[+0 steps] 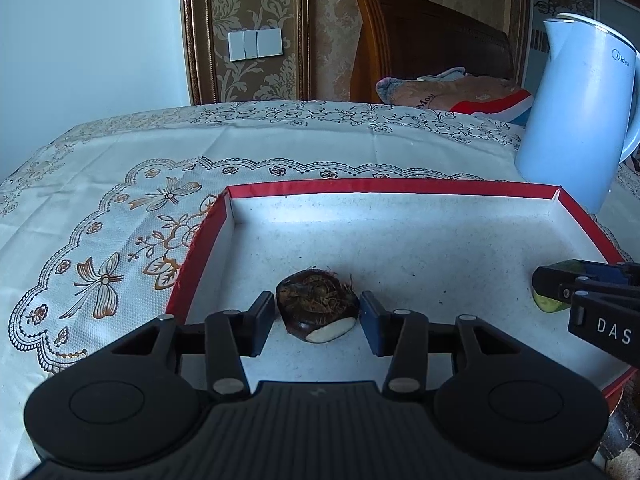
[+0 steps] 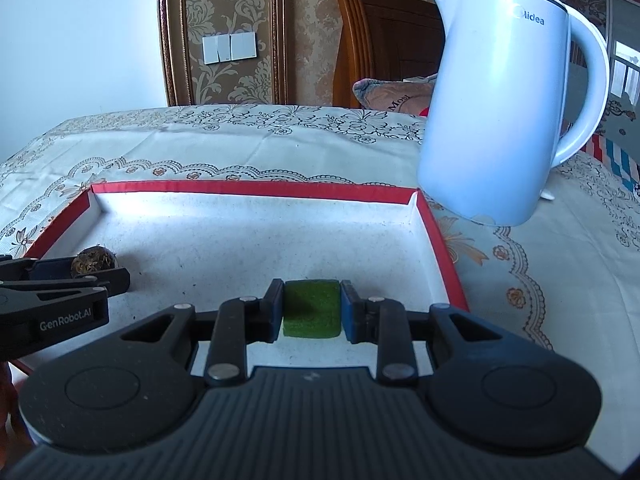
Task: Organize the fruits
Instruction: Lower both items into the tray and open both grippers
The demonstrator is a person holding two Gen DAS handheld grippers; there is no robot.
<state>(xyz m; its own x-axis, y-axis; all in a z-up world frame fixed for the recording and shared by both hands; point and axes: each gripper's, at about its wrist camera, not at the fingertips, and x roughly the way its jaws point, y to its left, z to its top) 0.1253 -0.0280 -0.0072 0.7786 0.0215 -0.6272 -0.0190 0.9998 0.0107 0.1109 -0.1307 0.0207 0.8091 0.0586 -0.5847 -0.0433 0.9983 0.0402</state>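
Note:
A shallow red-rimmed box lid with a white floor lies on the table; it also shows in the right wrist view. A brown hairy taro piece rests on its floor between the pads of my left gripper; the pads stand just beside it with small gaps. In the right wrist view the taro shows at the left behind the left gripper. My right gripper is shut on a green cucumber chunk, low over the lid's floor. The cucumber shows at the right of the left wrist view.
A white Midea kettle stands just beyond the lid's far right corner; it also shows in the left wrist view. A patterned tablecloth covers the table. A wooden headboard and a pillow lie behind.

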